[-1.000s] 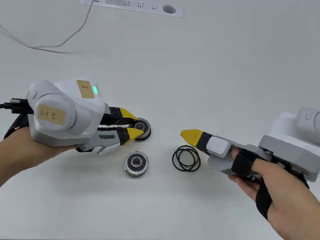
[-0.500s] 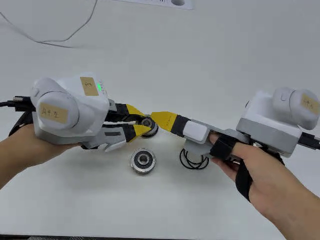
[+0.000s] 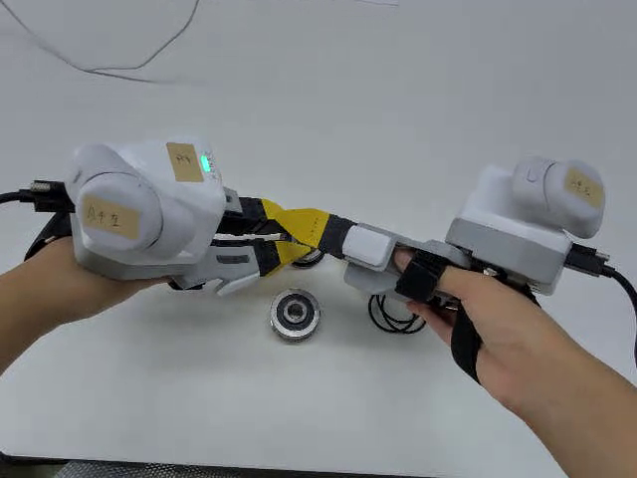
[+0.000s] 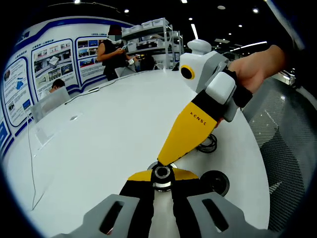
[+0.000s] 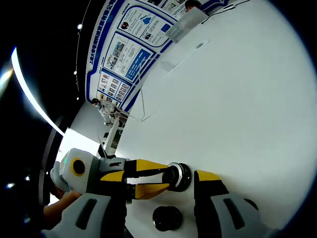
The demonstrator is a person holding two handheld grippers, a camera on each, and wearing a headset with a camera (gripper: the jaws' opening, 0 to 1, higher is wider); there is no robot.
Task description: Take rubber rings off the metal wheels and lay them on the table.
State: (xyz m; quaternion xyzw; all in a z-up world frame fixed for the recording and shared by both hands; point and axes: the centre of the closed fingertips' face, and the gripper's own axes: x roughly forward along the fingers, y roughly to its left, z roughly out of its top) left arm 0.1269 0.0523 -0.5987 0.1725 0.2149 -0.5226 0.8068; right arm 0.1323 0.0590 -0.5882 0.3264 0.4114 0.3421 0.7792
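- Head view: the left gripper (image 3: 284,247), white-bodied with yellow-tipped black jaws, is clenched on a small round metal wheel (image 3: 311,260), which is held just above the white table (image 3: 448,100).
- The right gripper (image 3: 304,227) reaches in from the right. Its yellow jaw lies across the left gripper's jaws and hides most of the clamped wheel.
- A 2nd metal wheel (image 3: 296,314), silver with a dark hub, lies flat on the table just in front of both grippers.
- The loose black rubber rings (image 3: 398,321) lie on the table beside that 2nd wheel, partly covered by the right gripper's body and the person's right hand (image 3: 488,319).
- A thin grey cable (image 3: 109,72) trails across the far left of the table.
- Left gripper view: the left gripper (image 4: 163,174) has both yellow tips pressed on the clamped wheel (image 4: 162,178).
- The right gripper (image 4: 171,151) slants down from the upper right, with its yellow tip touching the wheel's far edge.
- The 2nd wheel (image 4: 215,182) lies to the right, and the rings (image 4: 209,144) lie beyond it, behind the yellow jaw.
- Right gripper view: the right gripper (image 5: 176,187) is released, with its jaws apart.
- The clamped wheel (image 5: 179,177) sits in the gap, just beside the right-hand yellow tip.
- The left gripper (image 5: 158,177) comes in from the left, and the 2nd wheel (image 5: 167,218) lies low in the view, between the right gripper's jaws.
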